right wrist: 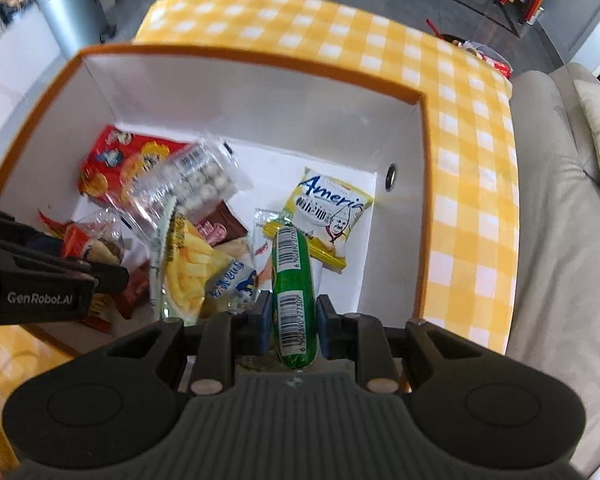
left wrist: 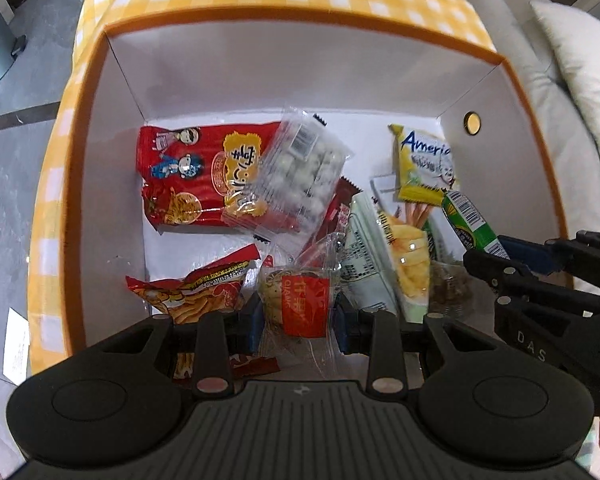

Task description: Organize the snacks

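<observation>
Over the orange-rimmed white cardboard box (right wrist: 418,98), my right gripper (right wrist: 291,316) is clamped on a green plastic-wrapped sausage (right wrist: 291,276), lengthwise so it can't roll. My left gripper (left wrist: 298,316) pinches a clear packet with a red label (left wrist: 300,304), near the box's left side, ready to drop.

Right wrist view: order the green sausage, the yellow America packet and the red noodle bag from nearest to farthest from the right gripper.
1. Green sausage: clamped in the right gripper.
2. Yellow America packet: just beyond the sausage's tip, box floor.
3. Red noodle bag: far left corner.
</observation>
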